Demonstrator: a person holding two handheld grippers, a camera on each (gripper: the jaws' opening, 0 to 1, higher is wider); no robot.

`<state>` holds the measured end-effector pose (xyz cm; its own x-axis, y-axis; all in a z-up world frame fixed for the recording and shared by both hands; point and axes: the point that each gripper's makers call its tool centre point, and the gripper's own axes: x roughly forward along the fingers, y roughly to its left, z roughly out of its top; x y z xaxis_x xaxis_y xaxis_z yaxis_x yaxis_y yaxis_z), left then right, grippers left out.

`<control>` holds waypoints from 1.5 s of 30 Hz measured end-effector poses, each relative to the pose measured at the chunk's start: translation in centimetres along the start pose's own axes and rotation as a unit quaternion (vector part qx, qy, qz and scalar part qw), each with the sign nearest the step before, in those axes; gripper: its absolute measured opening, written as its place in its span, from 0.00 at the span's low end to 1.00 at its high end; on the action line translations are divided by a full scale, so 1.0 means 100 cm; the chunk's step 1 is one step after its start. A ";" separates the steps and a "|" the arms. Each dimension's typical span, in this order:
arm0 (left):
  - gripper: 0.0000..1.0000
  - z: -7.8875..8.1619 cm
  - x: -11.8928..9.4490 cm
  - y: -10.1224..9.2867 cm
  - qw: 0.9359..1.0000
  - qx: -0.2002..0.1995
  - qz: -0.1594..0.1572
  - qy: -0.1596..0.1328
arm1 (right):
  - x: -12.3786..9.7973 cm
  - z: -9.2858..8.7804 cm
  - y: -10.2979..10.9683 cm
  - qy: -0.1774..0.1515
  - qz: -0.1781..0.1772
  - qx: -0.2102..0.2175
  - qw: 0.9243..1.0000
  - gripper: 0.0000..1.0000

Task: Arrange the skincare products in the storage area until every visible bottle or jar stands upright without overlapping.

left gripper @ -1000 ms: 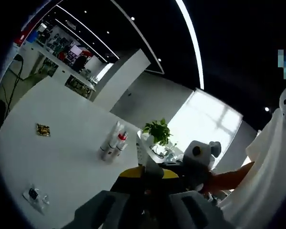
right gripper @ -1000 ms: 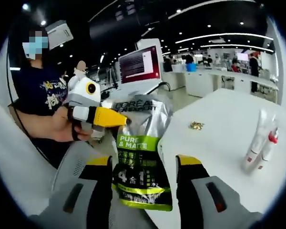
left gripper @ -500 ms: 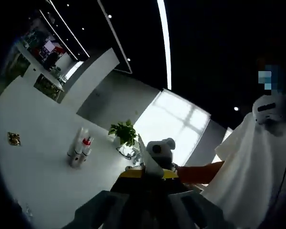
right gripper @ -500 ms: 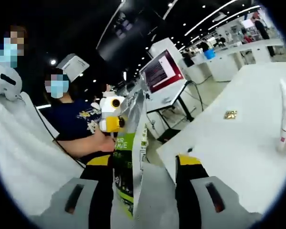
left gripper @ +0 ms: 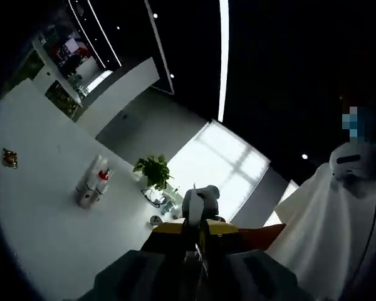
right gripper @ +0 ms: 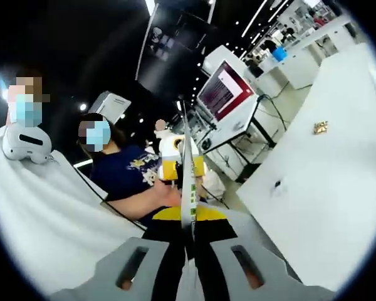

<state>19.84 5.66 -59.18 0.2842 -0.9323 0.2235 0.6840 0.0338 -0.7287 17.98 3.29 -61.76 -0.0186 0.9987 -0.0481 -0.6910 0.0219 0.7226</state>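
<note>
2 grippers clamped on 1 pouch (right gripper: 187, 182), right gripper (right gripper: 189, 241) edge-on, left gripper (left gripper: 194, 241) opposite

facing views, shared table (left gripper: 44, 213)

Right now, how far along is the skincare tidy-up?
Done: a cluster of bottles stands upright on the white table. In hand: both grippers, left and right, are shut on the pouch, seen edge-on and held up off the table. Left: set the pouch down upright, clear of the bottles. A small gold item lies apart.
</note>
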 end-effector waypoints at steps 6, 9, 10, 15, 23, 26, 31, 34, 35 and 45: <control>0.17 -0.027 0.002 0.008 0.998 -0.009 0.020 0.056 | -0.003 0.019 0.003 -0.068 0.012 0.026 0.997 0.01; 0.16 -0.036 0.008 0.009 0.998 -0.003 0.023 0.064 | -0.005 0.024 0.003 -0.078 0.011 0.028 0.997 0.01; 0.14 -0.035 0.007 0.008 0.998 -0.007 0.015 0.059 | -0.003 0.021 0.002 -0.061 0.003 0.017 0.998 0.01; 0.05 -0.026 0.000 0.003 0.999 -0.025 -0.004 0.035 | -0.004 0.024 -0.001 -0.069 0.000 0.023 0.997 0.01; 0.01 -0.020 -0.005 -0.002 0.999 -0.033 -0.009 0.024 | 0.002 0.025 0.003 -0.099 0.025 0.054 0.993 0.02; 0.01 -0.017 -0.009 0.001 0.999 -0.045 -0.009 0.012 | 0.007 0.020 0.000 -0.086 0.020 0.045 0.995 0.06; 0.01 -0.001 -0.015 0.005 0.998 -0.058 -0.009 -0.024 | 0.008 0.013 -0.011 -0.068 -0.002 0.046 0.997 0.08; 0.02 0.001 -0.012 0.008 0.998 -0.055 0.002 -0.034 | 0.006 0.019 -0.008 -0.080 0.001 0.035 0.996 0.00; 0.03 0.002 -0.012 0.008 0.998 -0.054 0.003 -0.036 | 0.006 0.020 -0.008 -0.082 0.002 0.035 0.996 0.00; 0.02 0.004 -0.006 0.030 0.996 -0.065 0.048 -0.028 | 0.018 0.022 -0.024 -0.072 -0.042 0.007 0.997 0.04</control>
<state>22.01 6.41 -61.29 0.3832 -0.9055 0.1822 0.5609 0.0714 -0.8248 21.20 5.11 -62.08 0.1432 0.9896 -0.0111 -0.6753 0.1059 0.7299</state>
